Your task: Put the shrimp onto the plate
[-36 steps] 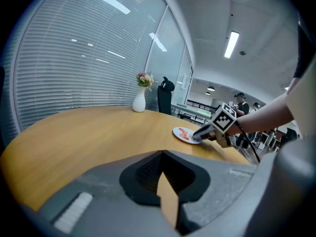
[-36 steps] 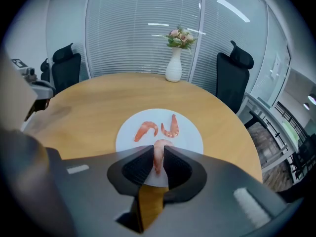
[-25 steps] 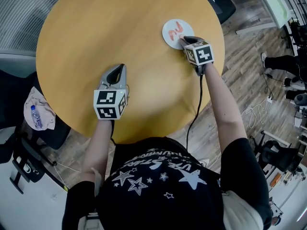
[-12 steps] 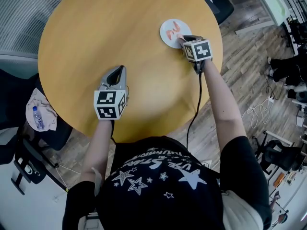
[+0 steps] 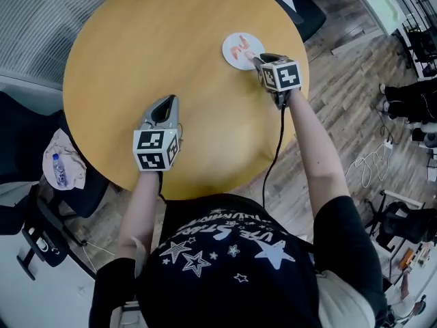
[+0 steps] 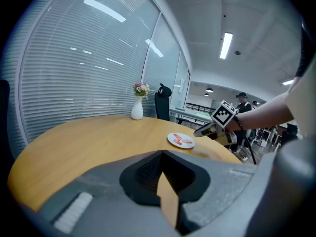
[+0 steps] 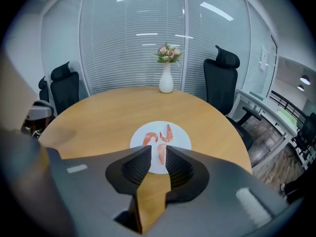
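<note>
Counting three shrimp (image 7: 161, 153) already on the white plate (image 7: 181, 135) at the bench's (image 5: 171, 39) far right; judged essentially finished. Holding right gripper (image 5: 259, 59) fingers wide, just opened, empty, by the plate's near edge. Showing left gripper (image 5: 166, 101) fingers pressed together, empty, well apart to the left. Remaining: only withdrawal, seemingly.

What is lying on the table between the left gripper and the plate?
Nothing. In the head view, only bare wooden table stretches from the left gripper to the plate.
</note>
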Tool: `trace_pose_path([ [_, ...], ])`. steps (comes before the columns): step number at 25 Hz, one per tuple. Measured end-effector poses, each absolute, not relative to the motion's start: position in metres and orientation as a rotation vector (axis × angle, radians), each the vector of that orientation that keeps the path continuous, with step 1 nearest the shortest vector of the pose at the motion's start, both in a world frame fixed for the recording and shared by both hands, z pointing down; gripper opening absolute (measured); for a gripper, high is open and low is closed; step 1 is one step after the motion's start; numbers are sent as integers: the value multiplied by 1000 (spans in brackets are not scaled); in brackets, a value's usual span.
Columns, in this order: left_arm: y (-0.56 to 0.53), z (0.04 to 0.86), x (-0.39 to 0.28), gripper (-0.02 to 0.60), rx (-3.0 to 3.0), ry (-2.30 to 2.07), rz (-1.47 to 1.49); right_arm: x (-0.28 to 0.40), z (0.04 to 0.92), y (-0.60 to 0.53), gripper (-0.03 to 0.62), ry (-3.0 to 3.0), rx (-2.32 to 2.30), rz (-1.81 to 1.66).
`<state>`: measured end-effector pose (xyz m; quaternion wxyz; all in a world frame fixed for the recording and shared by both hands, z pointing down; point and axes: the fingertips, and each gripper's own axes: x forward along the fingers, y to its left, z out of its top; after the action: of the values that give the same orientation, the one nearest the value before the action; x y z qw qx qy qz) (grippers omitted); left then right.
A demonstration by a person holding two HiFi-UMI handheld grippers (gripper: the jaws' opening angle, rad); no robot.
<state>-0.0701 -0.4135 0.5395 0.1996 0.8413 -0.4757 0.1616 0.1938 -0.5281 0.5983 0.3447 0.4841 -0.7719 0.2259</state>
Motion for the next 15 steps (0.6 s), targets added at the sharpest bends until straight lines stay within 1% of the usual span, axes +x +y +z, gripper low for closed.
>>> trace_pose_path([
  [15, -354, 469, -49, 2, 2477, -1360, 394, 186, 490, -452, 78, -2242, 1435, 481],
])
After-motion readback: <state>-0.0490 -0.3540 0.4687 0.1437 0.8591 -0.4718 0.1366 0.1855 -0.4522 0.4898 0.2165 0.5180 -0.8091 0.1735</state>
